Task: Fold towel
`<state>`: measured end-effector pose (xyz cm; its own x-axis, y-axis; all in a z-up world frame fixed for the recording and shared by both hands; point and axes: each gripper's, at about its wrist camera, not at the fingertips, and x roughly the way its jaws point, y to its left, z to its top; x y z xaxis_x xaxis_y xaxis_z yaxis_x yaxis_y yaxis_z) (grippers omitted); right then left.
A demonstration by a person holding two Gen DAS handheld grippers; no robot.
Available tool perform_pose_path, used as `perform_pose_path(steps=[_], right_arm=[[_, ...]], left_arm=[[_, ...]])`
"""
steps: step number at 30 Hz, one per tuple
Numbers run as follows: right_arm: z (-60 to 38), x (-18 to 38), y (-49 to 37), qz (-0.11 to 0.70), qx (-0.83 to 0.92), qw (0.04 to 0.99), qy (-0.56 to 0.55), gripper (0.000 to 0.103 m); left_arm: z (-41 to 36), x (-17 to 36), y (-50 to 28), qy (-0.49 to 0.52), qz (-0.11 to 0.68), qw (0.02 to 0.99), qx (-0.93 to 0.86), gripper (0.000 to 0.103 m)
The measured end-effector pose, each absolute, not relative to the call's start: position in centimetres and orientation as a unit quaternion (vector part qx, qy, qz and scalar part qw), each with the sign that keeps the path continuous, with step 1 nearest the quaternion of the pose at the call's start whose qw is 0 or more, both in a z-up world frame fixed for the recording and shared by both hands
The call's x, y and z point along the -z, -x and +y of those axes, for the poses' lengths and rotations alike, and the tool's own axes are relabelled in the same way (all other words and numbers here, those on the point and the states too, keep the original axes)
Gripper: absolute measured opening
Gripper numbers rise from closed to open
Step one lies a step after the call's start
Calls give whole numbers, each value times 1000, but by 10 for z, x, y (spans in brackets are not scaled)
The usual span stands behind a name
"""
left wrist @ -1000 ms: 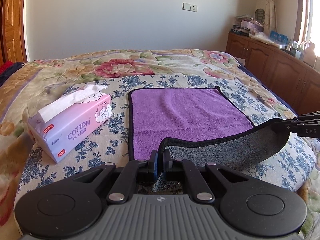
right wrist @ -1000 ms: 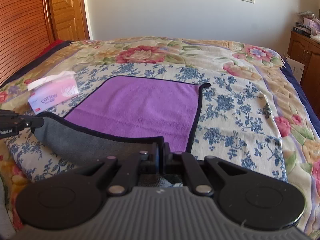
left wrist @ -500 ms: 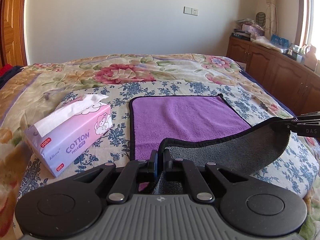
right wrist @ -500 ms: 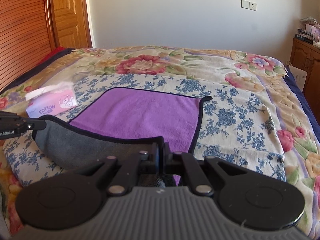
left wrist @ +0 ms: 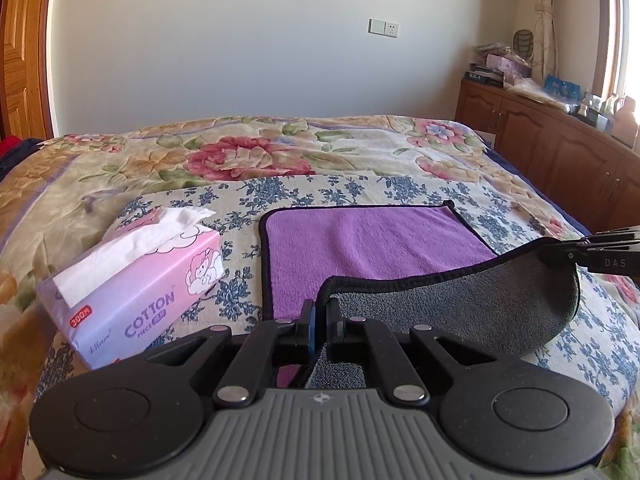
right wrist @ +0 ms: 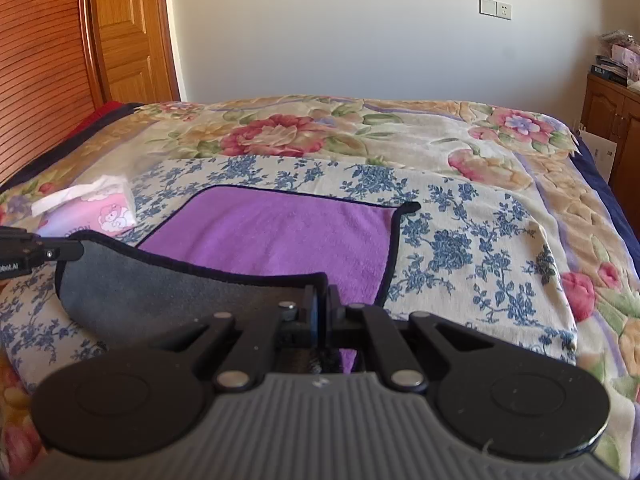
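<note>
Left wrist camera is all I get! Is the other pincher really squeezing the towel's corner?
Observer: Yes. Its own camera shows the right gripper shut on the towel at a near corner, grey side up.
Operator: What's past the bed on that side?
Observer: Something flat and white beside the wooden cabinet.
Operator: And next to the door?
Observer: A slatted wooden panel, left of the door.
</note>
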<state>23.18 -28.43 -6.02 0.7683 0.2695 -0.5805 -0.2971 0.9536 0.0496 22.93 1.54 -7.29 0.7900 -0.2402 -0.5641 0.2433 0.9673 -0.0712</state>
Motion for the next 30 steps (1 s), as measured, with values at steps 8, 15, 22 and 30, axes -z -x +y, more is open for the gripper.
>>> perform_pose_path(steps=[8,15,22,30], right_arm=[[-283,62,-244,302,-155,940,31,4],[-286,55,-253,287,-164,943,24,4],[-284,51,-260,274,-165,947,33,4],[-285,51,-270,270,-162,948,38,4]], left_arm=[[15,70,-242,-1,293,947,131,6],[17,67,-254,6,296,946,132,6],[16,63,-263,2,292,947,133,6],[10,57,-275,-8,290,947,139,6]])
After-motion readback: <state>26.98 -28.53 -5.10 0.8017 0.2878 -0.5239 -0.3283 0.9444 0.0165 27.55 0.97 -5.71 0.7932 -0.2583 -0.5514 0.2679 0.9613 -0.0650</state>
